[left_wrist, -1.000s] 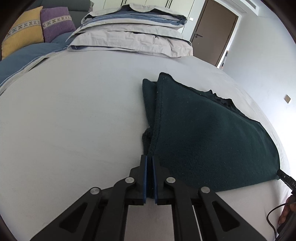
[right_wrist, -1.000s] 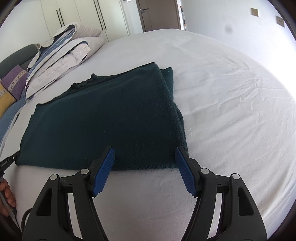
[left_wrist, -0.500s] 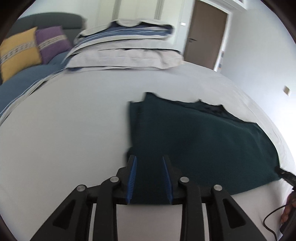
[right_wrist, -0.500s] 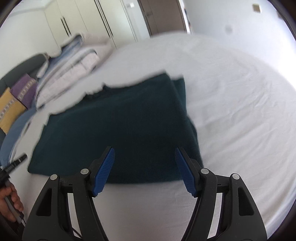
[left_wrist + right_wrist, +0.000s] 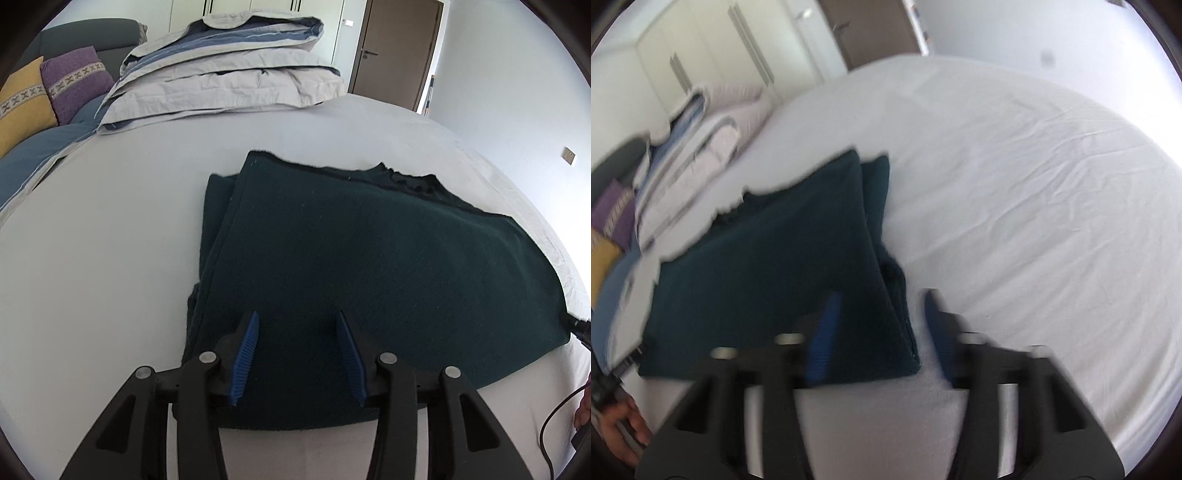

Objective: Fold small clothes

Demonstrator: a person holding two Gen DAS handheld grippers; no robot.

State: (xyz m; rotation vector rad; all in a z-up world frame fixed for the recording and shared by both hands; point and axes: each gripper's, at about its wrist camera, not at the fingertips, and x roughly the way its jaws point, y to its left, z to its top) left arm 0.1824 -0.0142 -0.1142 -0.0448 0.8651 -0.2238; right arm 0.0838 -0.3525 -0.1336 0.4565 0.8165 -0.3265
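Your left gripper (image 5: 297, 354) and right gripper (image 5: 882, 332) — both spread, holding nothing — hover over the dark green knitted garment (image 5: 369, 273); pinch one layer only and the fold slips.

Left gripper (image 5: 297, 350) occupies the lower centre of the frame, jaws parted, blue pads (image 5: 244, 357) facing each other with nothing between them. Beneath and ahead of it lies a dark green garment (image 5: 369, 266), folded, spread over the centre and right of the frame on a white bed sheet (image 5: 103, 251); layered edges show along its left side. Stacked grey and blue bedding (image 5: 229, 70) sits at upper centre. Purple cushion (image 5: 75, 79) and yellow cushion (image 5: 20, 103) at upper left. Brown door (image 5: 395, 48) at upper right. Black cable (image 5: 554, 424) at lower right edge.
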